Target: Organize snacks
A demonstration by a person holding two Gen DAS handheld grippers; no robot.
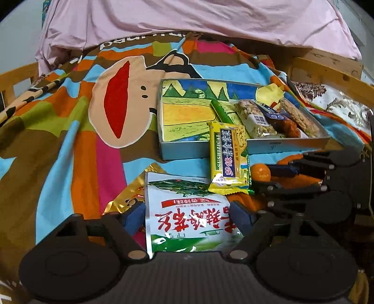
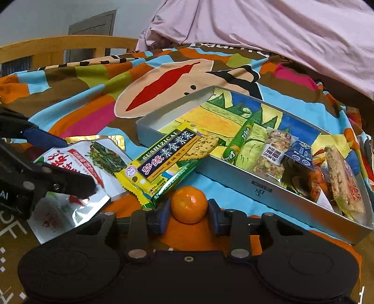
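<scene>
A grey tin box (image 1: 187,149) (image 2: 261,184) with a painted floor lies on the bed and holds several snack bars at its right end. A yellow seaweed cracker pack (image 1: 228,159) (image 2: 163,161) leans over its front wall. My left gripper (image 1: 187,217) is open around a white and green pickle pouch (image 1: 187,215) (image 2: 77,168); it also shows in the right wrist view (image 2: 67,163). My right gripper (image 2: 189,210) has its pads against both sides of a small mandarin (image 2: 188,204) (image 1: 260,172); it also shows in the left wrist view (image 1: 275,173).
A gold foil pack (image 1: 131,194) lies under the pouch. The colourful cartoon blanket (image 1: 70,140) covers the bed, with a pink duvet (image 1: 187,21) at the back and wooden rails (image 1: 327,67) at the sides.
</scene>
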